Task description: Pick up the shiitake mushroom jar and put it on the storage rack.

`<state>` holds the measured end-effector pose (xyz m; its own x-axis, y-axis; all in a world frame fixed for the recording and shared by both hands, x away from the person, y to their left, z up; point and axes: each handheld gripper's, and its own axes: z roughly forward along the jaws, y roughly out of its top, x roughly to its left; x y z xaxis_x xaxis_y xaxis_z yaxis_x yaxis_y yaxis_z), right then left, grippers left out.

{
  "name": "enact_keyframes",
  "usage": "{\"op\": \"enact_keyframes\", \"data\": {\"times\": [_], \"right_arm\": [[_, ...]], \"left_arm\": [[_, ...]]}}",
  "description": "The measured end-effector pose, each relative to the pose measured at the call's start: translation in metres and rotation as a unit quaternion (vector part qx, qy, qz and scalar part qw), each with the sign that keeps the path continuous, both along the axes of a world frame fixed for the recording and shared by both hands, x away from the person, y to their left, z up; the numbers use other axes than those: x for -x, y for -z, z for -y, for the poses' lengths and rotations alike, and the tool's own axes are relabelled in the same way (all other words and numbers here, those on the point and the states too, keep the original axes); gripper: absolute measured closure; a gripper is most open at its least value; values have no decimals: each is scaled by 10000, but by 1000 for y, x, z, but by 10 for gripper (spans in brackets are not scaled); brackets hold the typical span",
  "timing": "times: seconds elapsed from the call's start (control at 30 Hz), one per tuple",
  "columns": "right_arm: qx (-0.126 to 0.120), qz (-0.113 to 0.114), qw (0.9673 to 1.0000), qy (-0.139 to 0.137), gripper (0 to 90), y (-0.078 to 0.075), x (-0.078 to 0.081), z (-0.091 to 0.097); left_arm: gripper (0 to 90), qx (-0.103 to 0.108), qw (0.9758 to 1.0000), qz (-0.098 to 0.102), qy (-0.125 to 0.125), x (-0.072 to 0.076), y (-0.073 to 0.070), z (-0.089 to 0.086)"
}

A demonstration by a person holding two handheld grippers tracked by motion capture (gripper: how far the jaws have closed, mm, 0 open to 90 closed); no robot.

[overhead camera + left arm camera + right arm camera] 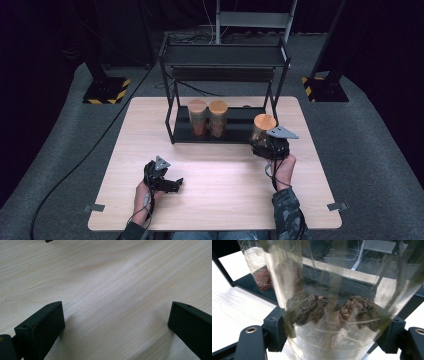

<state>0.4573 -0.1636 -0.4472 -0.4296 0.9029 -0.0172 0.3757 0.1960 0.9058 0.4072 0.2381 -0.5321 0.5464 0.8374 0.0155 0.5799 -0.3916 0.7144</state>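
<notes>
Right gripper (267, 146) clamped on clear jar (337, 302), cork-topped, holding dark wrinkled lumps. Jar sits at table's (215, 200) right side, just before black rack (225, 55) (two similar jars (207, 119) already on lower shelf). Likely glass: rigid, smooth, slippery, breakable, fairly light. Best grip low on wall. Left gripper (167, 182) spread wide, holding nothing, over bare wood.

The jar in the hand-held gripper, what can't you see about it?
- Held jar, high view: its contents are too small to see, and the right hand-held gripper covers its base.
- Same jar, right gripper view: the picture edge cuts off the lid; glare blurs the dark lumps inside.
- Two jars on the shelf, high view: fillings too small to name.
</notes>
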Motion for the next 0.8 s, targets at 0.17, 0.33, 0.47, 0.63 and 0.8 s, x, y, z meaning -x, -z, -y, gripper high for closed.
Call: {"op": "enact_keyframes", "data": {"times": [0.17,0.33,0.47,0.63,0.8], "right_arm": [[-25,-14,10000,32,248,1,-4,0],[-52,-25,10000,54,248,3,-8,-2],[-47,-42,10000,60,248,5,-12,-3],[-50,-57,10000,58,248,7,-15,-6],[-62,-65,9999,74,248,8,-19,-8]], "left_arm": [[1,1,10000,-1,-1,0,0,0],[1,-1,10000,-1,0,0,0,0],[1,1,10000,0,-1,0,0,0],[1,0,10000,-1,0,0,0,0],[1,0,10000,-2,0,0,0,0]]}}
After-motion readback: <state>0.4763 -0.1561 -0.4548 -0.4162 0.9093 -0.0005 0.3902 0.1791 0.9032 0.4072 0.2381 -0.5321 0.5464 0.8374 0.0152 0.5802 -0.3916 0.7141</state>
